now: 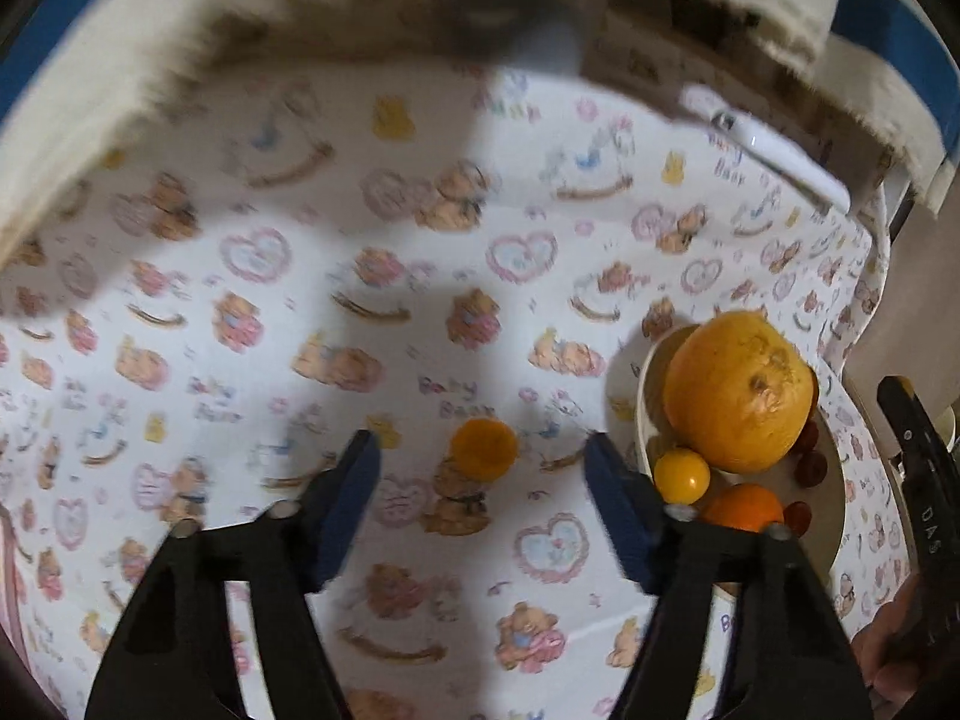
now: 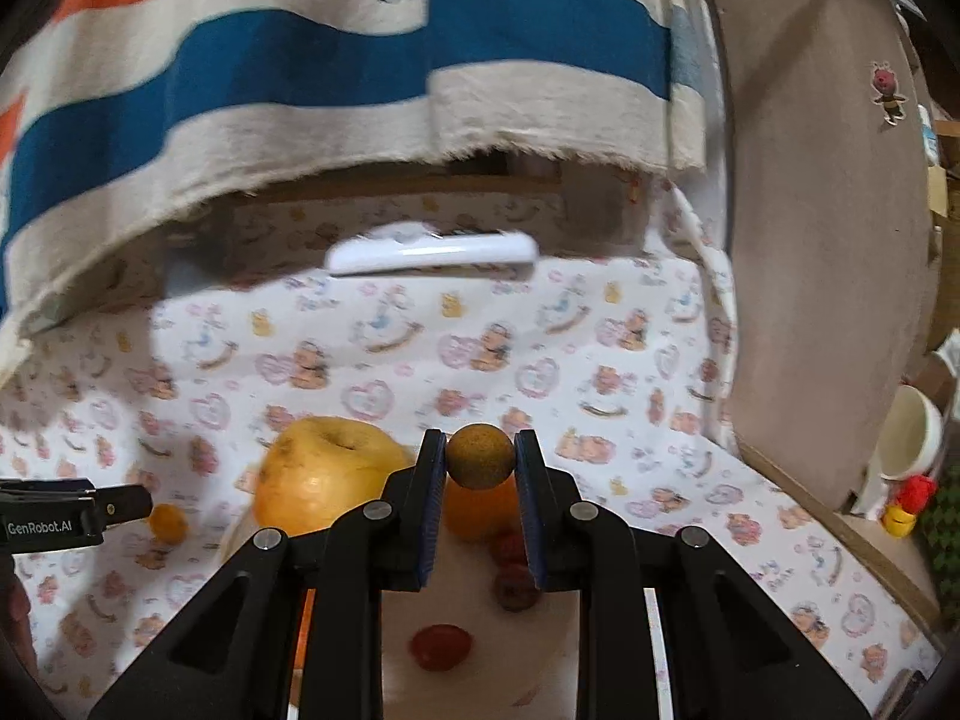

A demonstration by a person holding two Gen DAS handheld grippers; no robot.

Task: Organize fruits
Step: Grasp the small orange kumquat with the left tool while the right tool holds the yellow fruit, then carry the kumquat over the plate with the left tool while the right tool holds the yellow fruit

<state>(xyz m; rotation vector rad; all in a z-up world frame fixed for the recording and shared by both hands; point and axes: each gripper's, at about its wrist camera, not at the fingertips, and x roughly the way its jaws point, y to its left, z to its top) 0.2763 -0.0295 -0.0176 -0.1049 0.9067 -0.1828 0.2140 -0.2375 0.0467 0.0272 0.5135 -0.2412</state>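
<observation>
Here the right gripper [image 2: 480, 459] pinches a small brown fruit [image 2: 482, 457] above the plate [image 2: 576, 660]; lower before releasing. The left gripper [image 1: 483, 462], fingers spread, straddles the small orange fruit [image 1: 483, 448] on the bench [image 1: 420, 240]; close centrally.

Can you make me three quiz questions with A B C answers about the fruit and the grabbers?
1. Where is the small orange fruit?
A. on the plate
B. on the tablecloth
C. in a cup

2. What colour is the biggest fruit on the plate?
A. yellow-orange
B. green
C. purple

3. What is the right gripper doing?
A. gaping wide
B. pinching a brown ball fruit
C. holding a spoon

Answers: B, it lies alone on the tablecloth; A, its skin is yellow-orange; B, the brown ball fruit sits between both fingers.
</observation>
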